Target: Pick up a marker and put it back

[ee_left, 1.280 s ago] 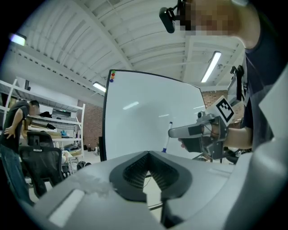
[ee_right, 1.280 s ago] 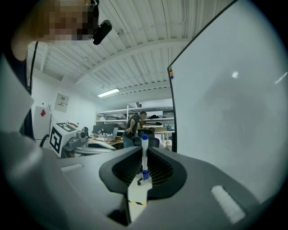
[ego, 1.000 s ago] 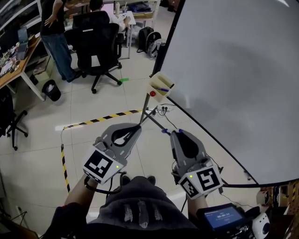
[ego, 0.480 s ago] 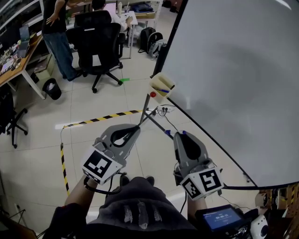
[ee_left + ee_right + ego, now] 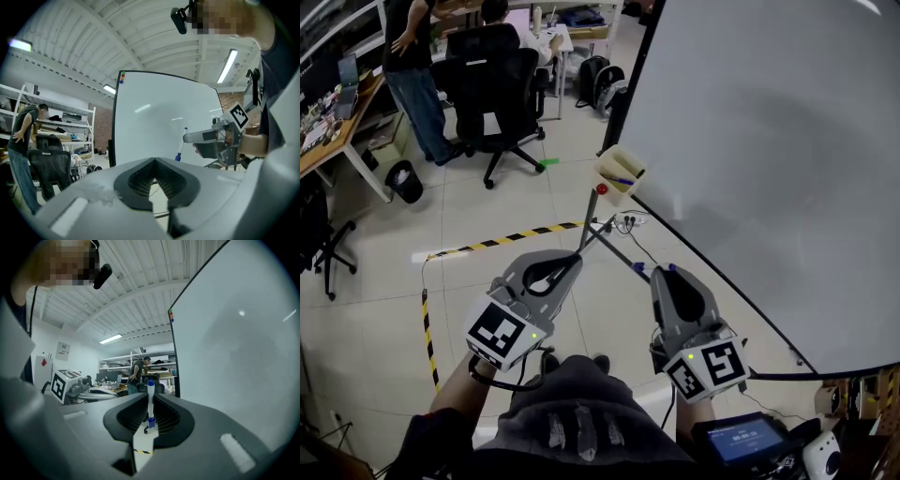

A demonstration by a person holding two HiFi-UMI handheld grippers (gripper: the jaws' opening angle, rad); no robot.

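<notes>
My right gripper (image 5: 662,274) is shut on a white marker with blue ends (image 5: 150,385), which lies crosswise between its jaws; a blue end (image 5: 639,268) pokes out to the left. It hovers by the lower edge of the big whiteboard (image 5: 769,159). A beige marker tray (image 5: 620,175) with a blue marker in it sits at the board's corner, ahead of both grippers. My left gripper (image 5: 570,260) is shut with nothing in it, left of the right one. The left gripper view shows the right gripper (image 5: 206,137) and its marker (image 5: 181,144) in front of the board.
The whiteboard's stand legs (image 5: 605,234) and cables lie on the tiled floor just ahead. Yellow-black tape (image 5: 502,237) crosses the floor. A black office chair (image 5: 492,94), a standing person (image 5: 408,66), a desk (image 5: 337,122) and a bin (image 5: 403,180) are far left.
My right gripper has drifted slightly right and nearer with the marker still in it. The left gripper has stayed put.
</notes>
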